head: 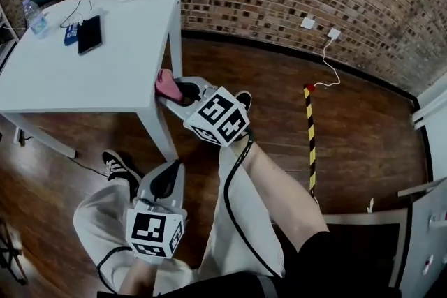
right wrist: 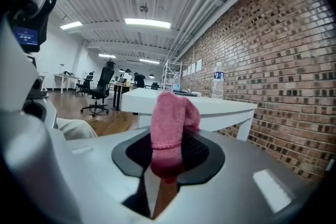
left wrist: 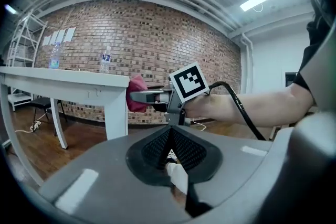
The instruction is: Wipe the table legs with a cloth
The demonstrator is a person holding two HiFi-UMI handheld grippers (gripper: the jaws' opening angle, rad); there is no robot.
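The right tongs (right wrist: 167,153) are pinching the pink cloth (right wrist: 171,115), which is standing up out of the jaws as a folded wad. In the head view these right tongs (head: 174,91) are pointing the cloth (head: 166,83) at the near corner of the white tabletop (head: 105,73), right at the head of the near table leg (head: 158,132). Whether the cloth is pressing on the leg or sitting just beside it is not showing clearly. From there the leg is running straight down to the floor (head: 363,143), so the wipe is likely wanting a stroke downward along that long axis. The left tongs (head: 166,181) are hanging low over the person's lap, well apart from the leg, their jaws (left wrist: 170,145) pressed together on nothing, so the right hand is the nearer one
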